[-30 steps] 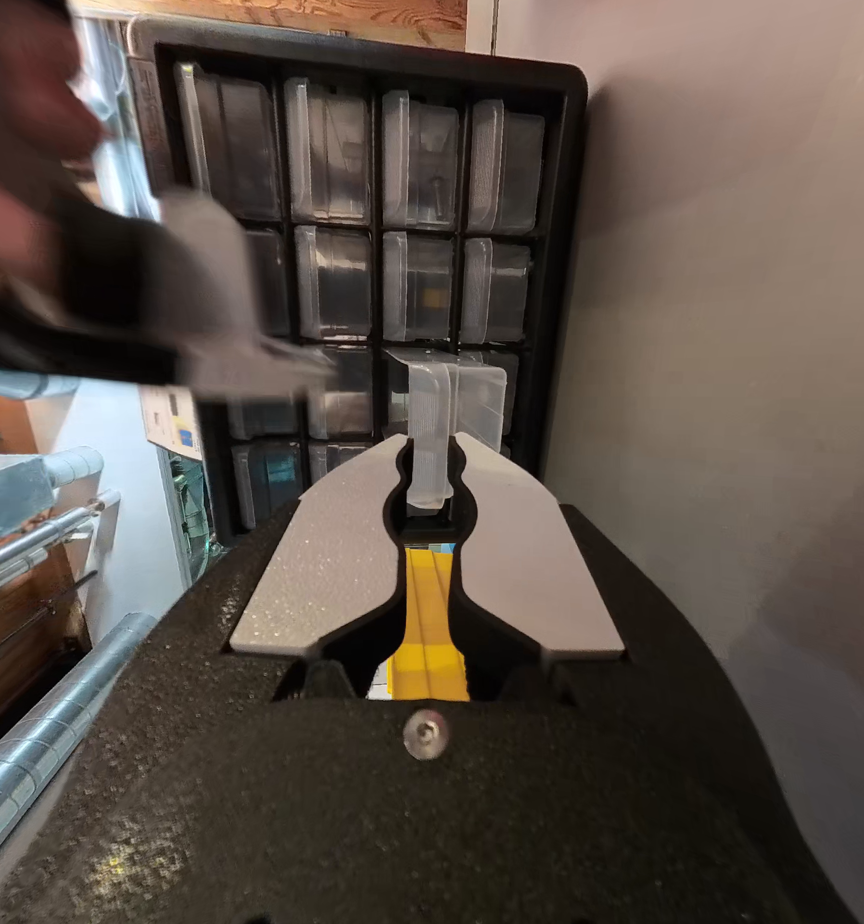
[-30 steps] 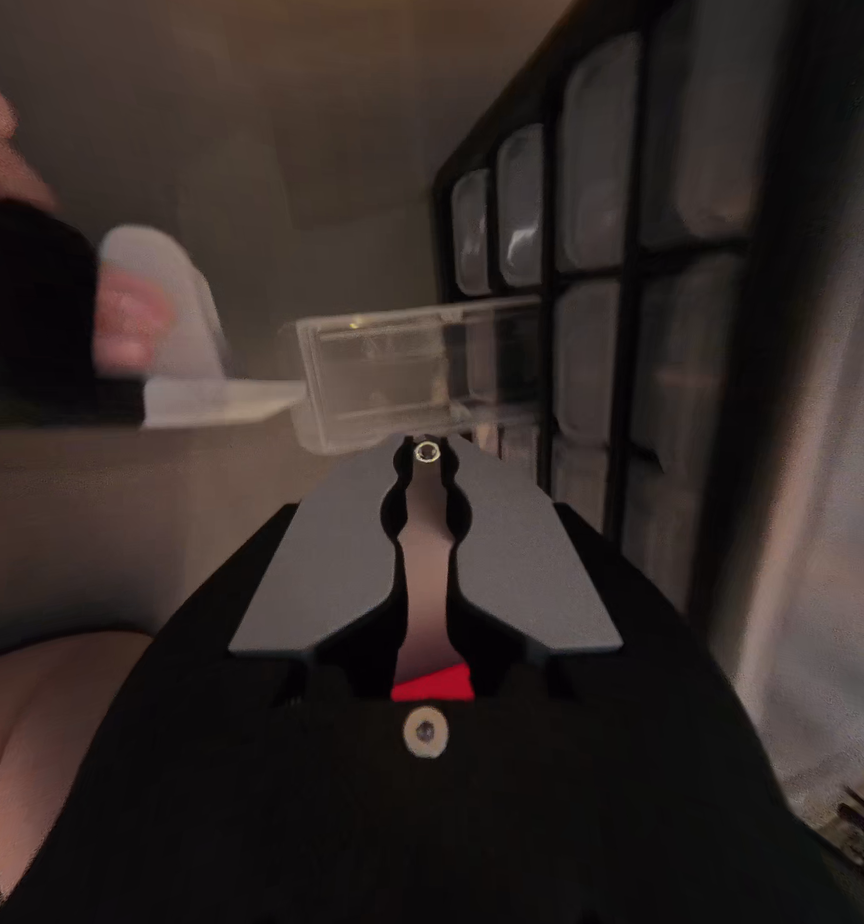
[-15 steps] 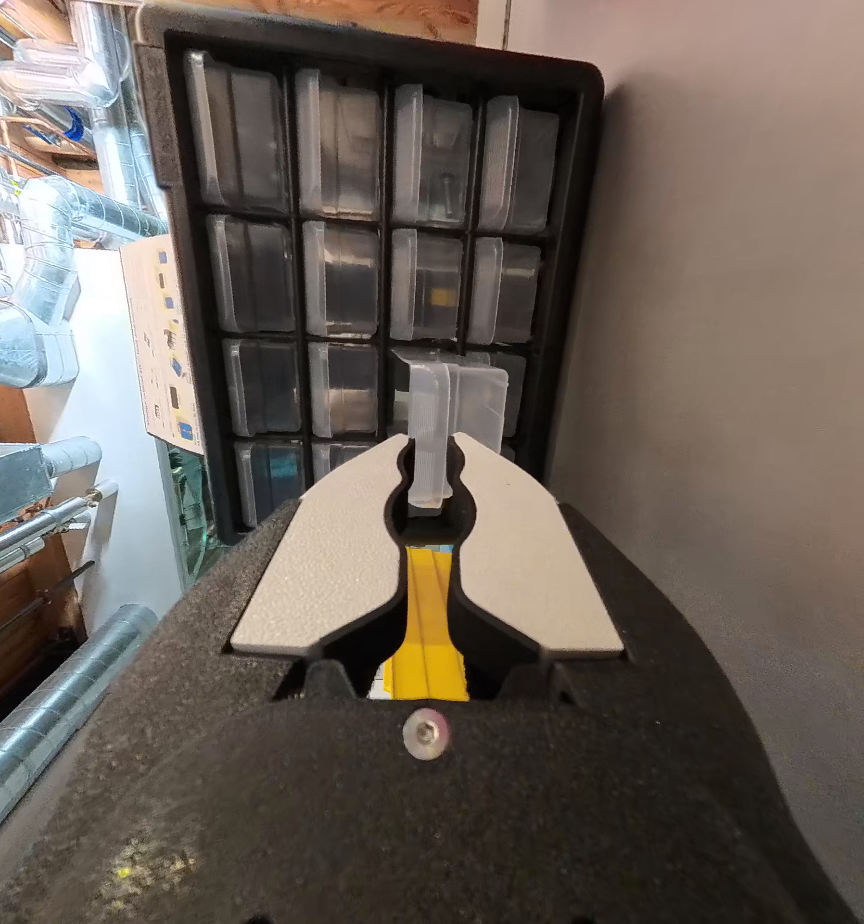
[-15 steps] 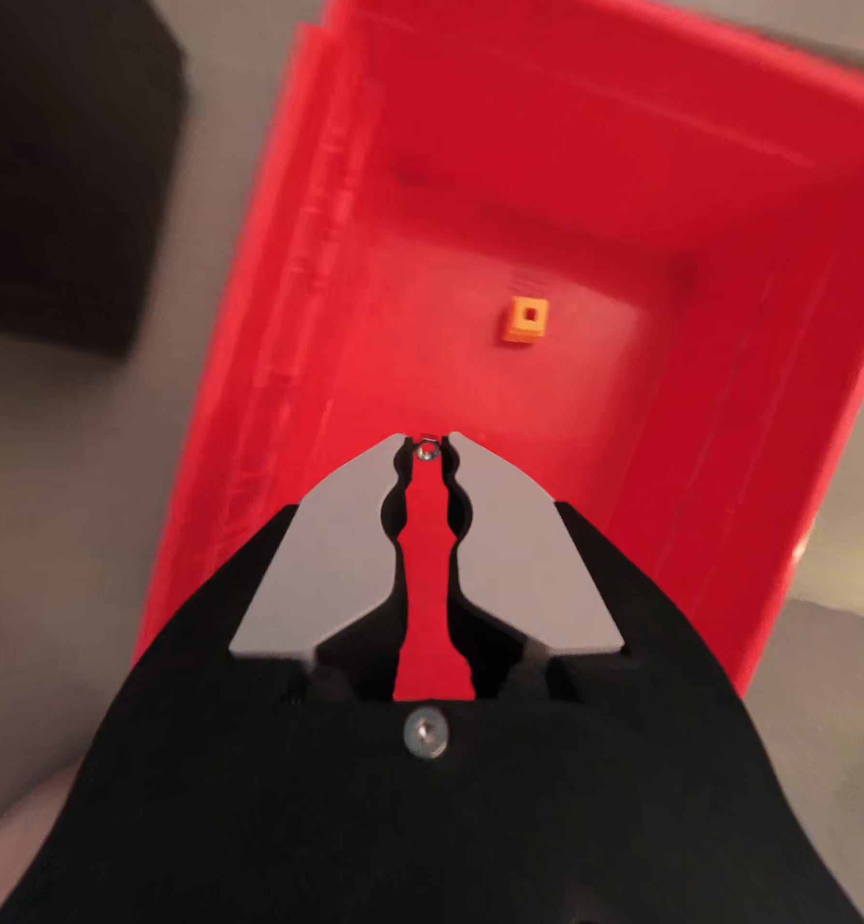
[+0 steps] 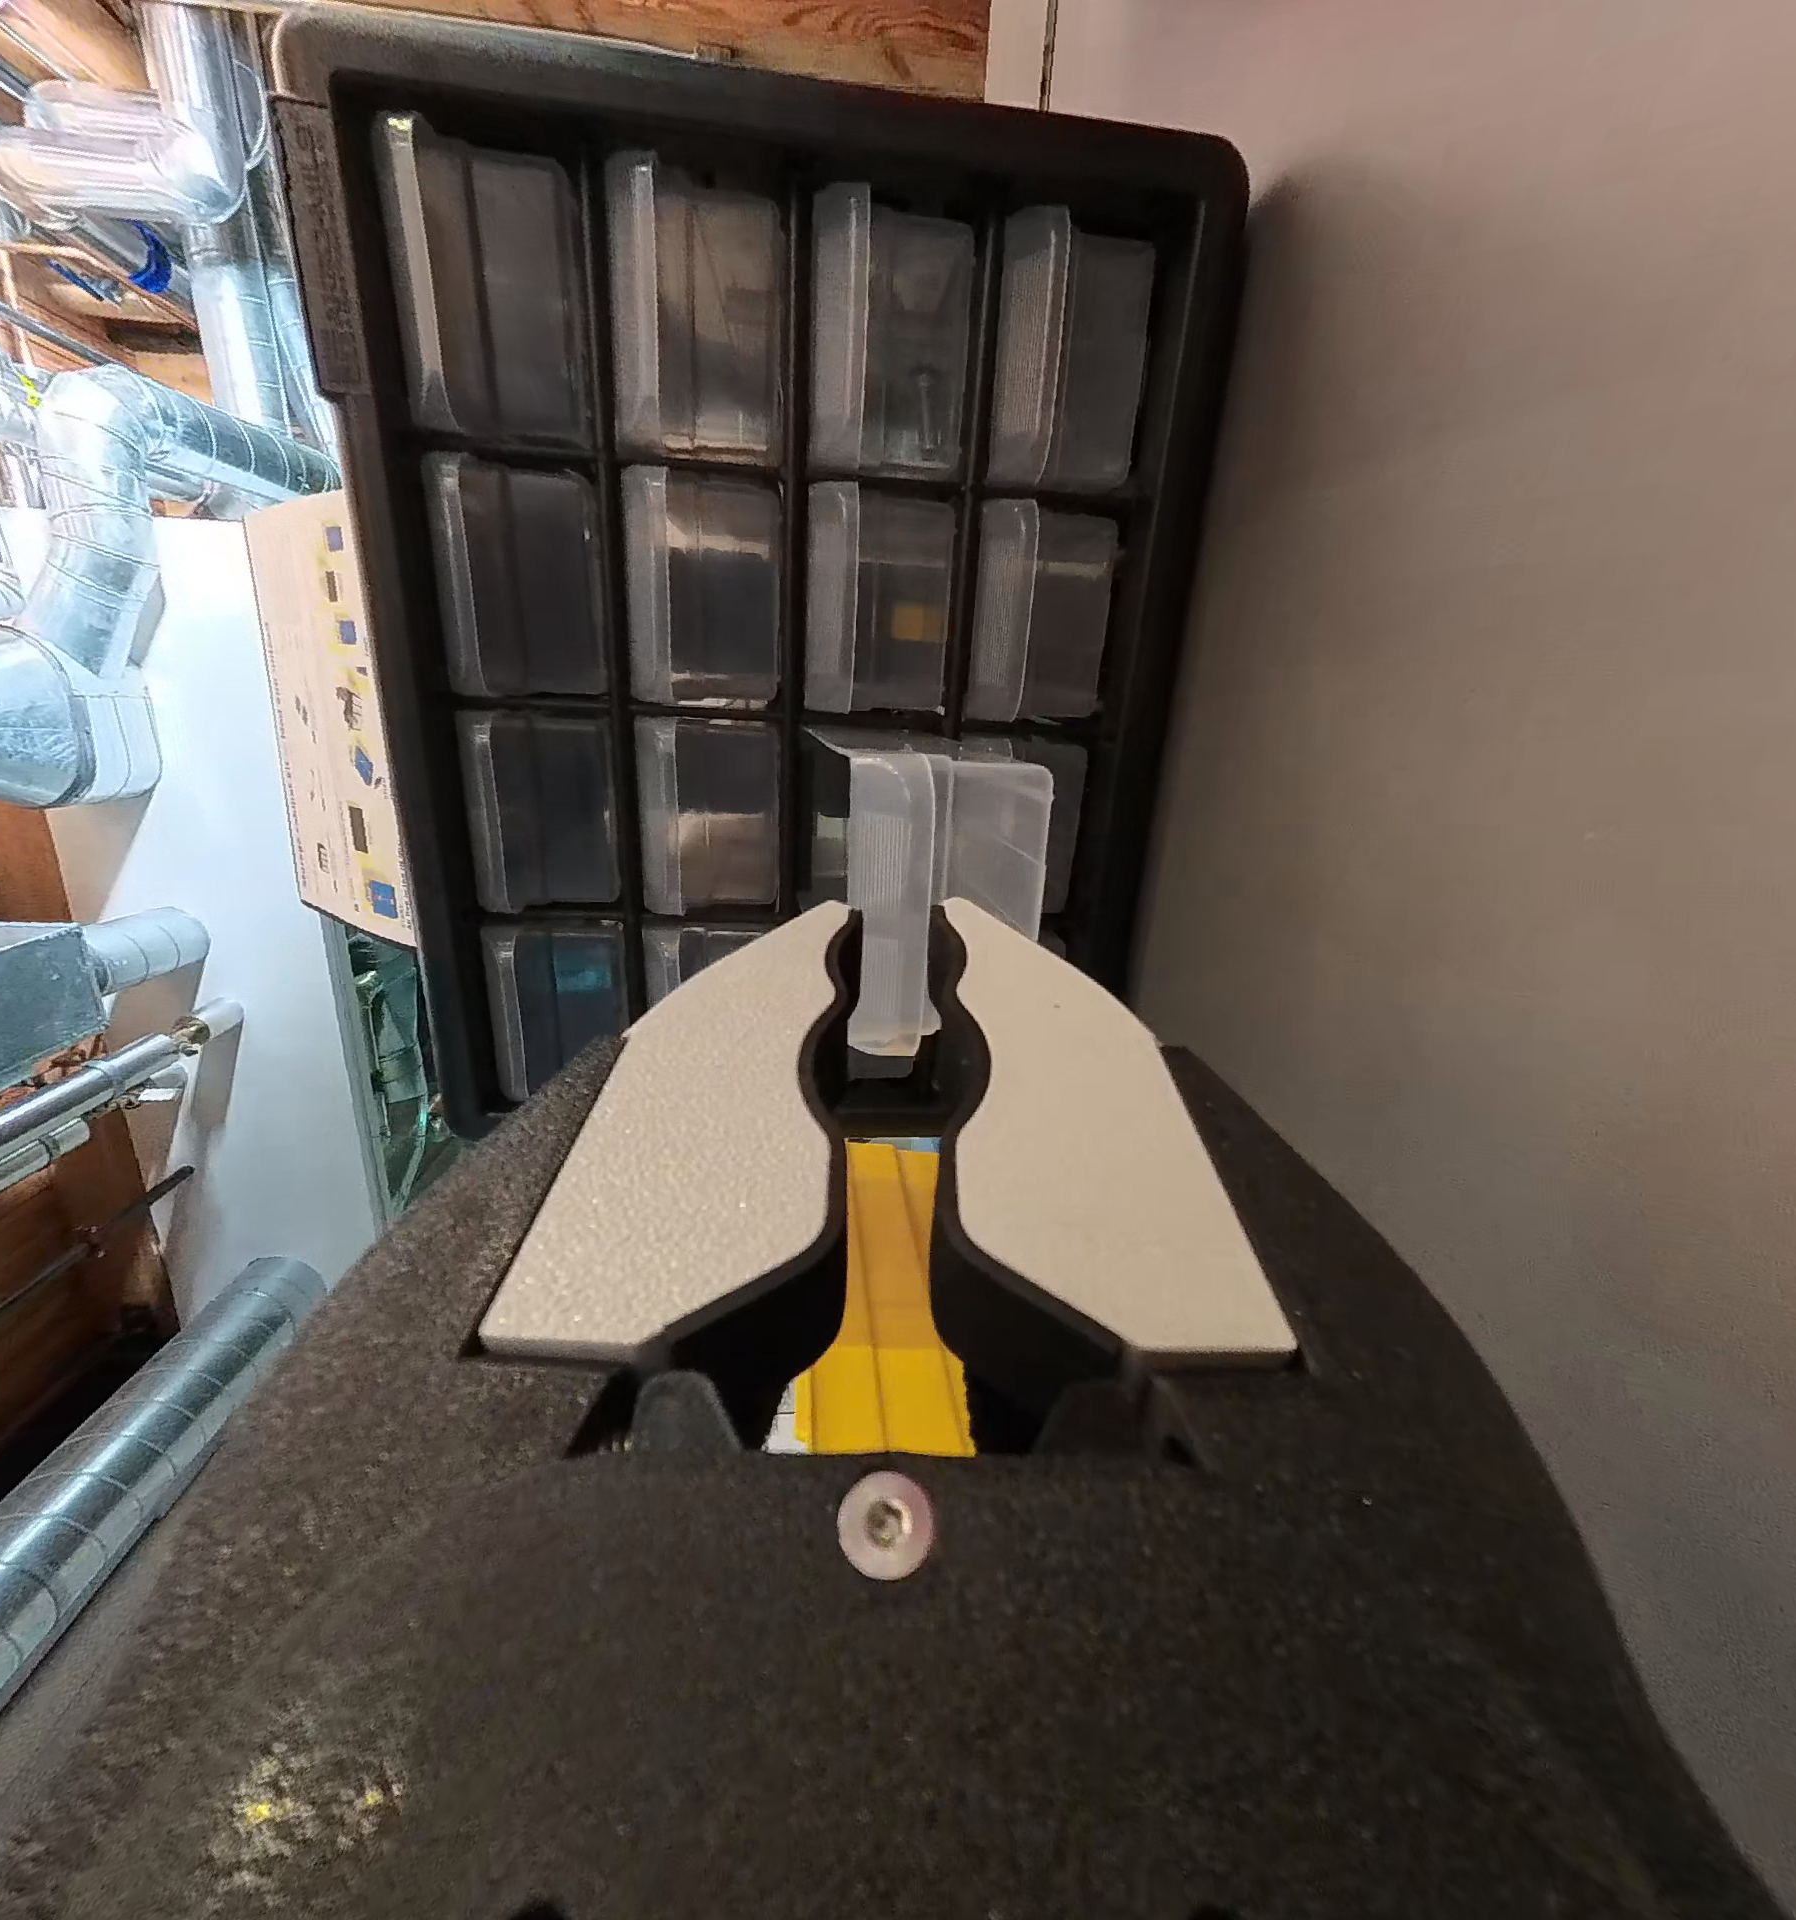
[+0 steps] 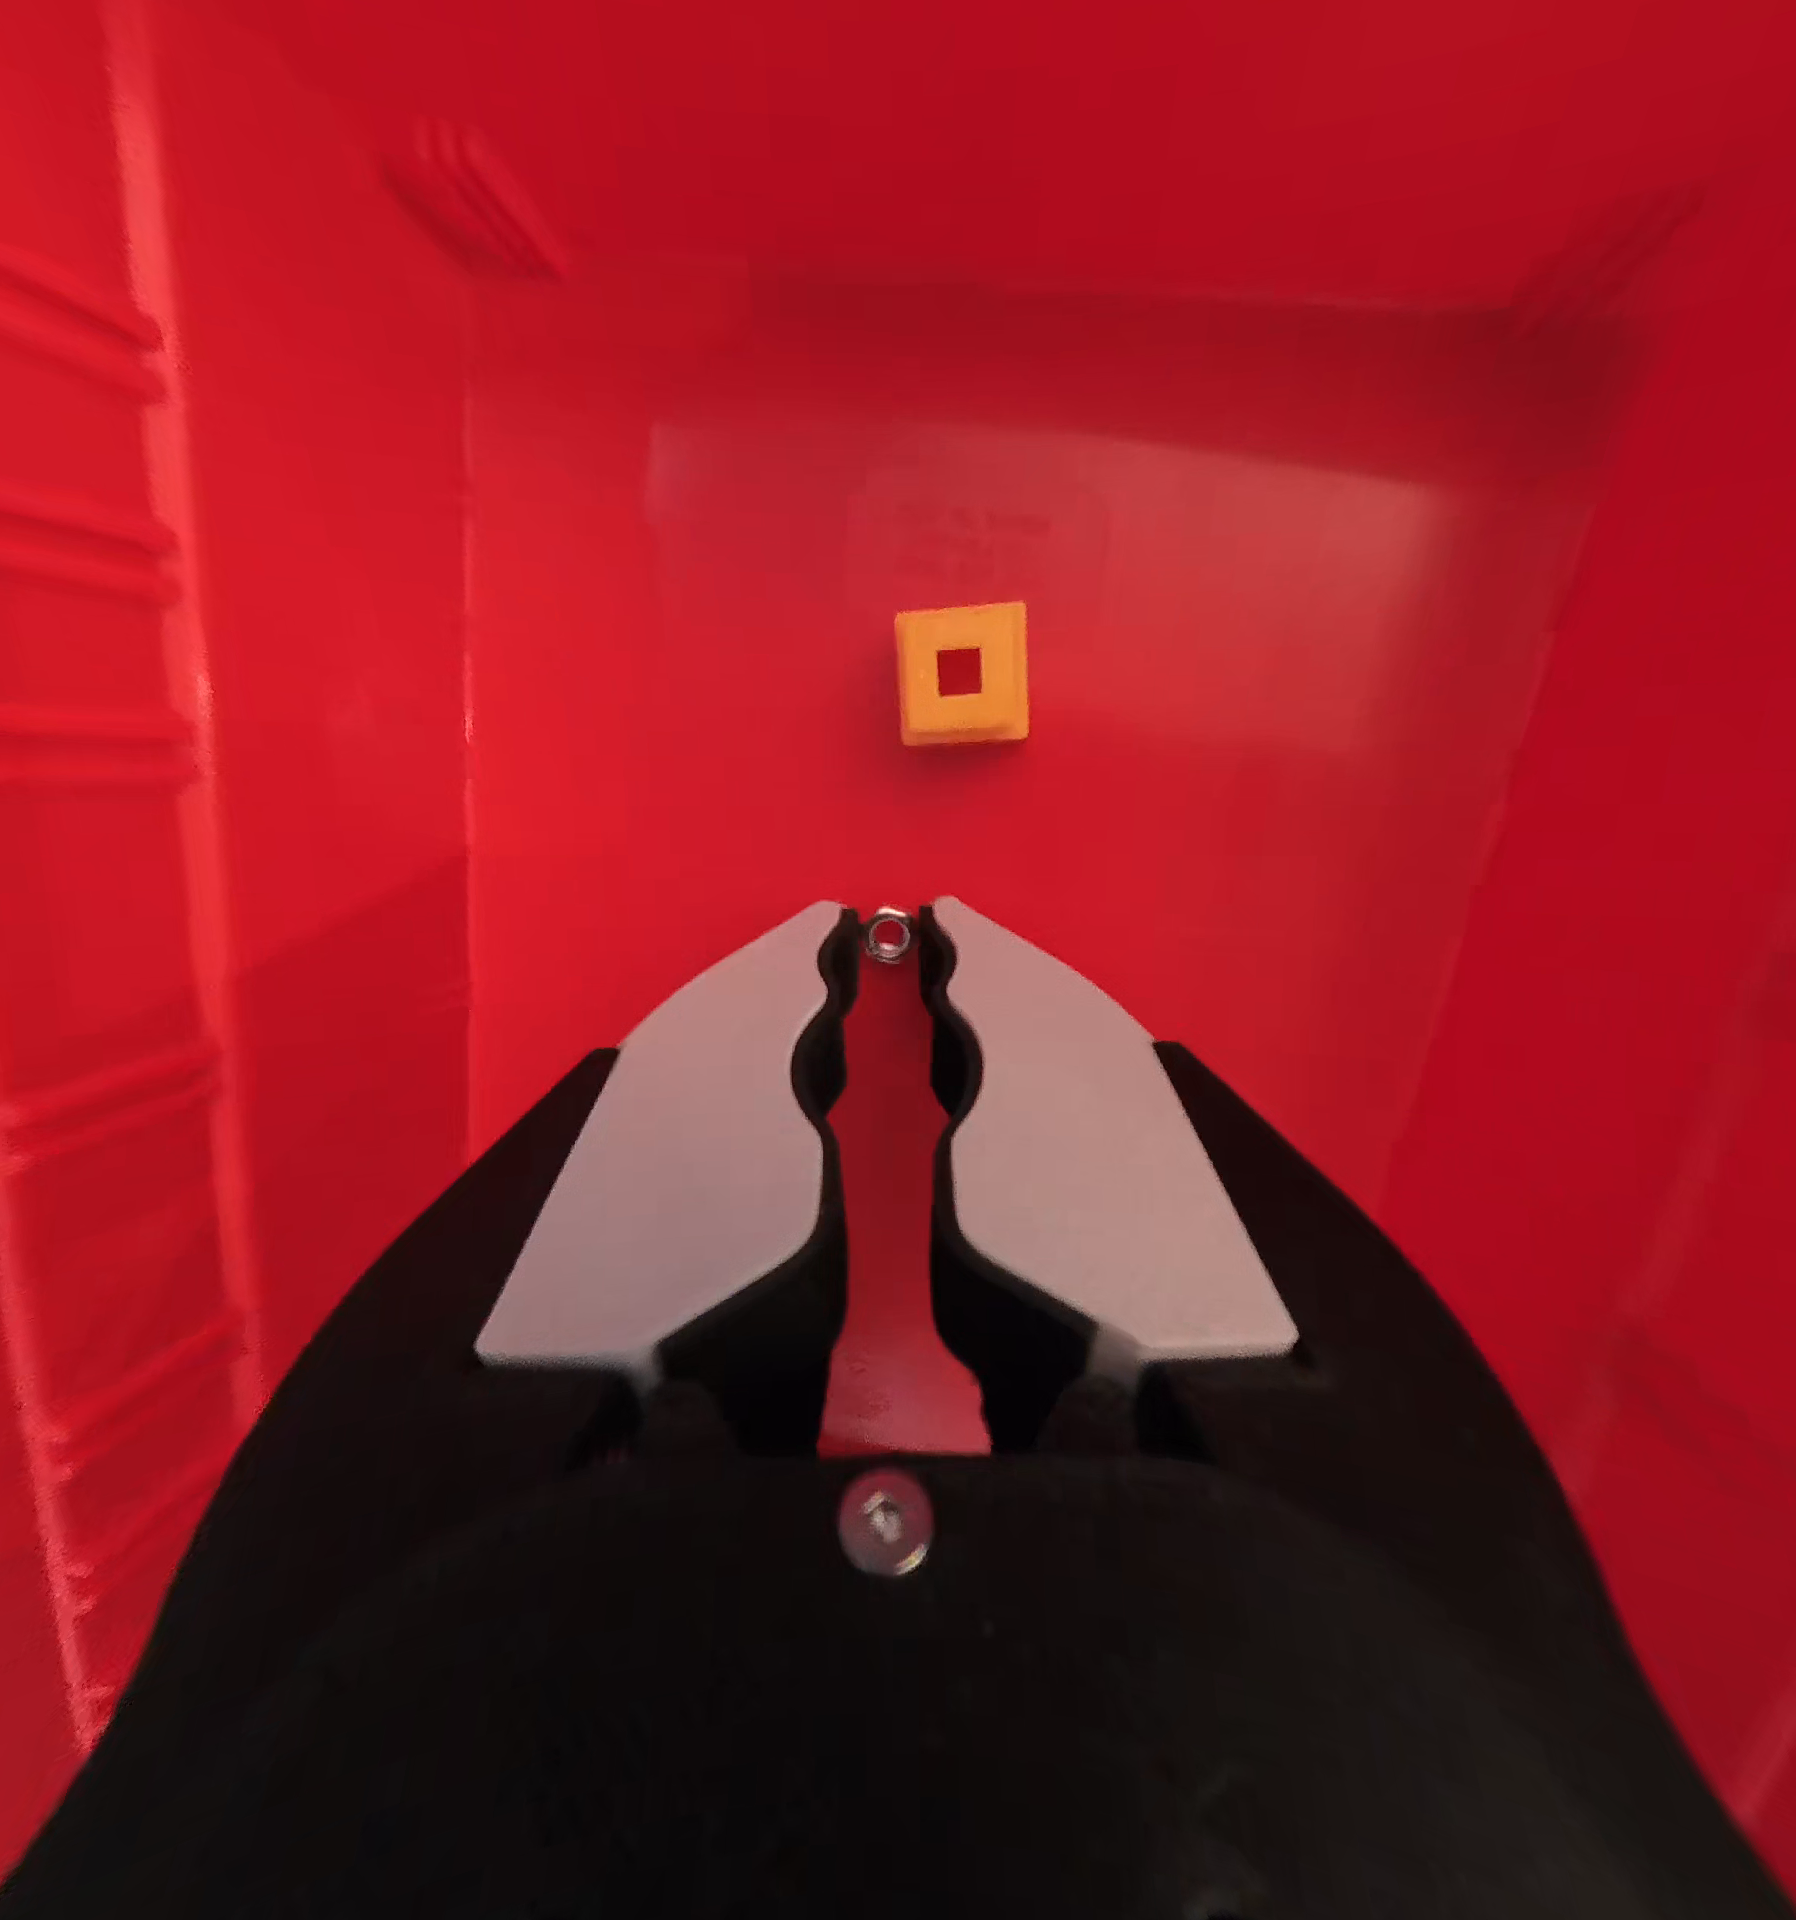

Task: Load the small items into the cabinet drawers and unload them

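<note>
The left gripper (image 5: pixel 891 914) clamps the handle of the pulled-out clear drawer (image 5: pixel 961 831) of the cabinet (image 5: pixel 1164 270), keeping it open, while the right gripper (image 6: pixel 888 914), inside the red bin (image 6: pixel 302 623), pinches a small metal nut (image 6: pixel 888 932) short of the orange block (image 6: pixel 961 673), apparently for release.

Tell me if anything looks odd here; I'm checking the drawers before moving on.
One clear drawer in the third row of the black cabinet sticks out while the others sit flush. That is because the left gripper is shut on its handle, so nothing seems wrong. Nothing is spilled or broken.
</note>
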